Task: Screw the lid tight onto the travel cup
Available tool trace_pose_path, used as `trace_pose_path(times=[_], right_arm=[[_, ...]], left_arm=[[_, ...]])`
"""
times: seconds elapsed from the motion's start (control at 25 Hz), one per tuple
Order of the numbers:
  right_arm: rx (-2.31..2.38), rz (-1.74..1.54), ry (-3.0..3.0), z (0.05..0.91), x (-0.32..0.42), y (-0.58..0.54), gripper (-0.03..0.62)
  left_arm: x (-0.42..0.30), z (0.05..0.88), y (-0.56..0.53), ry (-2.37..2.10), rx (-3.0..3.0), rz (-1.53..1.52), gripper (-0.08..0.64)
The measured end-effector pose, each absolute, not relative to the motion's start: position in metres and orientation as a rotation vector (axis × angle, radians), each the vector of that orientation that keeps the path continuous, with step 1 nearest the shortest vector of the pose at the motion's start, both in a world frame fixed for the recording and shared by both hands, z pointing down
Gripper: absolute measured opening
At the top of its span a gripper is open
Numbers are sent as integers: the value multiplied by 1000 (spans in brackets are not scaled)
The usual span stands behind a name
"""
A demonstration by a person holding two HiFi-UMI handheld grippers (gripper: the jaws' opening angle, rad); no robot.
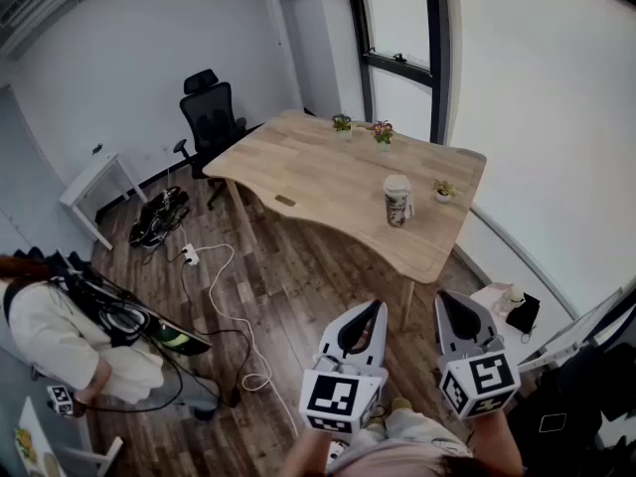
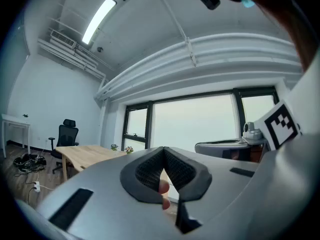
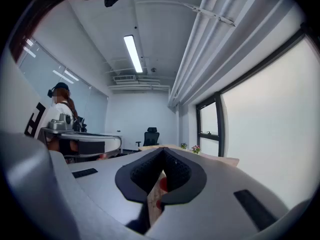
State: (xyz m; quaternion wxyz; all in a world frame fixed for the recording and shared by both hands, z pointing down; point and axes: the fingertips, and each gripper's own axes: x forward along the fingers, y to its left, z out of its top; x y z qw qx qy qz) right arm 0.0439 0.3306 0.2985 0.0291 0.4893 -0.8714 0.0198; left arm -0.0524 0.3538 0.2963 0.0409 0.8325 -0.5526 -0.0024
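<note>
My grey left tool (image 1: 370,312) and grey right tool (image 1: 450,300) sit side by side just in front of me, each with its jaws shut together, above the dark wooden floor (image 1: 288,296). Well beyond them, the white patterned travel cup (image 1: 397,201) stands upright on the light wooden table (image 1: 318,167), near a small potted plant (image 1: 443,191).

The wooden table (image 1: 318,172) bears a travel cup (image 1: 397,201) and three small potted plants (image 1: 383,132).

Matt pale wooden table (image 1: 318,177); darker, faintly glossy wood-plank floor (image 1: 298,296)
</note>
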Motion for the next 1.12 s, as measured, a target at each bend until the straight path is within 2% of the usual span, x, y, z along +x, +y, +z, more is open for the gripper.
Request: trace_pose_path(times=[1.12], right_arm=[[1450,165,-2764,321,99,192,0]], left_arm=[[0,324,207,-1735,2504,100,0]])
